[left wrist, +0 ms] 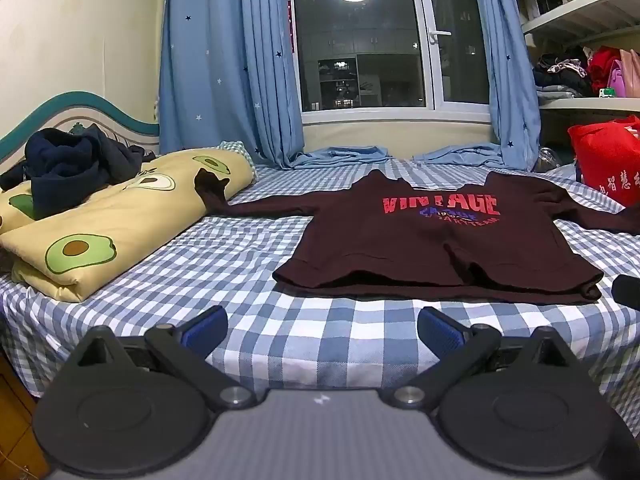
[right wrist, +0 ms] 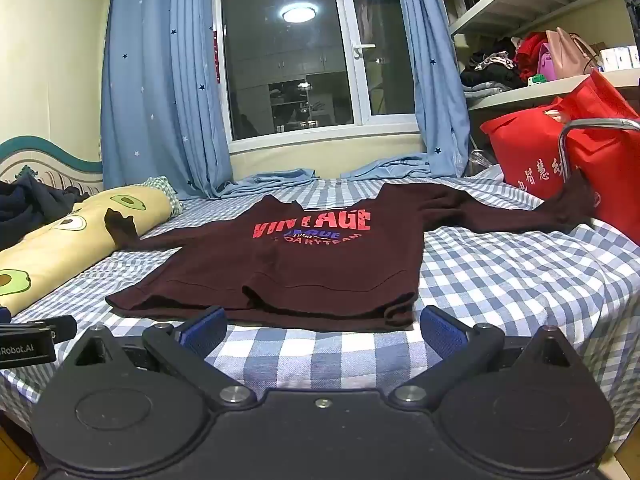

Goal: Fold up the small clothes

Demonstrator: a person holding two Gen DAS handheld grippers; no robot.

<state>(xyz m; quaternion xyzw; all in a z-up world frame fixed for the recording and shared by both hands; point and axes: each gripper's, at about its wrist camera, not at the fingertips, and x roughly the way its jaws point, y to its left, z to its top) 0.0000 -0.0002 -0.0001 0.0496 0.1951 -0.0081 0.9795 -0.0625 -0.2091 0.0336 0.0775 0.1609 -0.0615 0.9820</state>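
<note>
A dark maroon sweatshirt (left wrist: 432,248) with red "VINTAGE" lettering lies flat, front up, on the blue checked bed (left wrist: 224,264), sleeves spread to both sides. My left gripper (left wrist: 322,330) is open and empty, just short of the hem's left part. In the right wrist view the sweatshirt (right wrist: 304,264) lies straight ahead; my right gripper (right wrist: 323,328) is open and empty, its fingertips at the hem's right part, whether touching I cannot tell. The left sleeve end rests on a pillow (right wrist: 80,236); the right sleeve reaches a red bag (right wrist: 552,160).
An avocado-print pillow (left wrist: 120,216) with dark clothes (left wrist: 68,164) on it lies at the left. A red bag (left wrist: 608,156) stands at the bed's right. Blue curtains (left wrist: 224,80) and a window are behind. Shelves (right wrist: 560,72) at right. The left gripper's body (right wrist: 28,344) shows at the left edge.
</note>
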